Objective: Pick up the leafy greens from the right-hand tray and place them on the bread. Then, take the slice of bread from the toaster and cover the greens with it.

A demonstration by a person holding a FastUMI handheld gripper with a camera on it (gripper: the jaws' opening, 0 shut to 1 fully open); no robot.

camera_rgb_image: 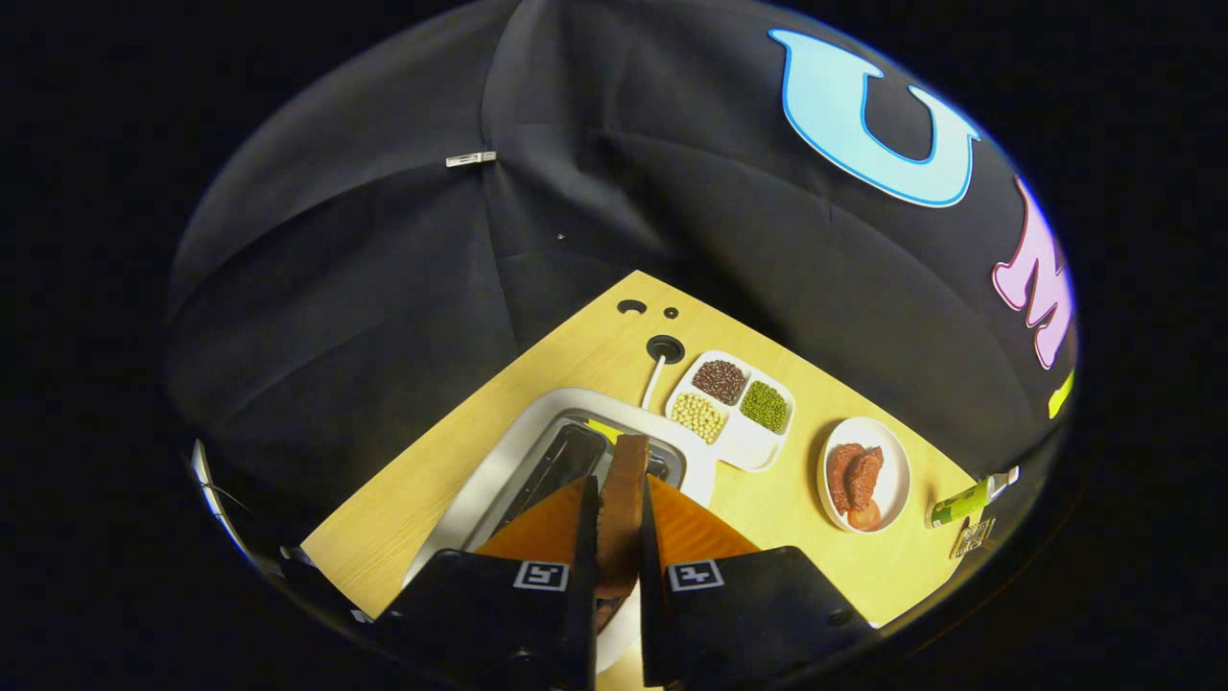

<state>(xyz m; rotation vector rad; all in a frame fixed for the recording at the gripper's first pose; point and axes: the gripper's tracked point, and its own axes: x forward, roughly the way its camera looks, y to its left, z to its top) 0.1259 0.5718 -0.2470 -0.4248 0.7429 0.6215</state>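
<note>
Bread [622, 499], a brown slice seen edge-on, stands upright between the two fingers of the tool [619, 523], which are drawn narrow against its two faces and grip it. The slice sits just above the white toaster [499, 470], whose dark slots [561, 465] lie right below and beyond the fingertips. The toaster rests on the light wooden bench [403, 509]. Beyond it and to the right is a white divided tray [743, 446] with three compartments holding dark reddish beans [720, 381], green beans [764, 406] and pale yellow beans [697, 416]. Further right, apart from the tray, a round white plate [892, 470] carries reddish-brown pieces [852, 475] and a red slice at its near rim. A green bottle [964, 502] lies on its side near the bench's right edge. A white cord [654, 381] runs to a round hole in the bench behind the toaster.
</note>
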